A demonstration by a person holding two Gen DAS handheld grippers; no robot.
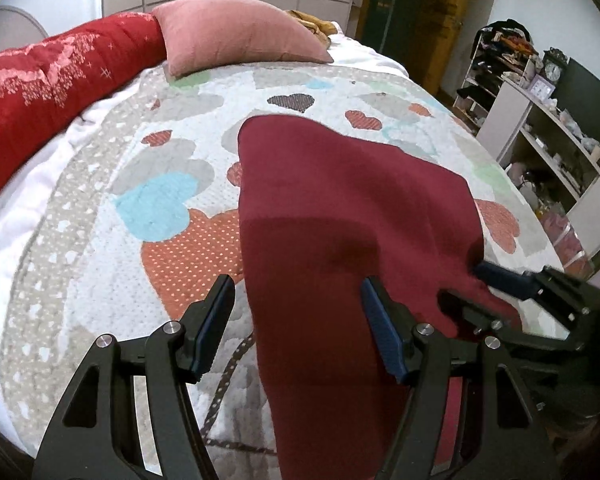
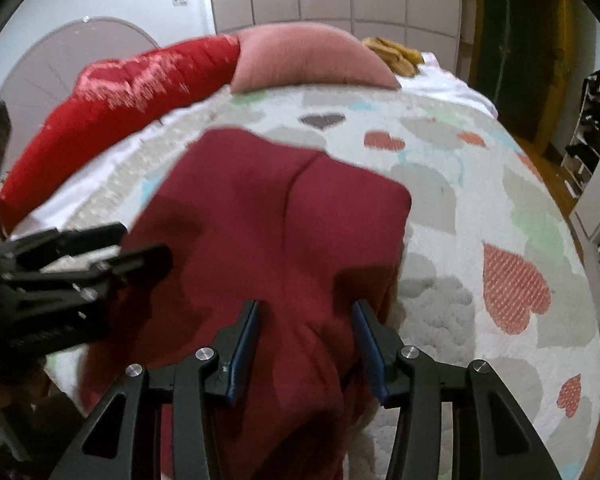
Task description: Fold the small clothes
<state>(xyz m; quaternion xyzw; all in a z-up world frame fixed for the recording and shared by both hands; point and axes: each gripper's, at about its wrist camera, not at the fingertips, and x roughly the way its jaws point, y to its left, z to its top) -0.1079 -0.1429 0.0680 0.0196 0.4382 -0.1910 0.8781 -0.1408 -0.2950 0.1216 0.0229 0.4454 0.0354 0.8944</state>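
Observation:
A dark red garment (image 1: 340,208) lies spread on the heart-patterned quilt (image 1: 172,208) and hangs over the near edge of the bed. My left gripper (image 1: 298,294) is open above the garment's near left edge, holding nothing. My right gripper (image 2: 306,314) is open over the garment's (image 2: 268,216) near right part, also empty. It shows in the left wrist view (image 1: 460,280) at the right, by the garment's right edge. The left gripper shows in the right wrist view (image 2: 144,240) at the left. The right wrist view is blurred.
A pink cushion (image 1: 236,32) and a long red bolster (image 1: 56,84) lie at the head of the bed. A yellow-brown cloth (image 1: 316,24) sits behind the cushion. White shelves (image 1: 540,128) full of items stand to the right of the bed.

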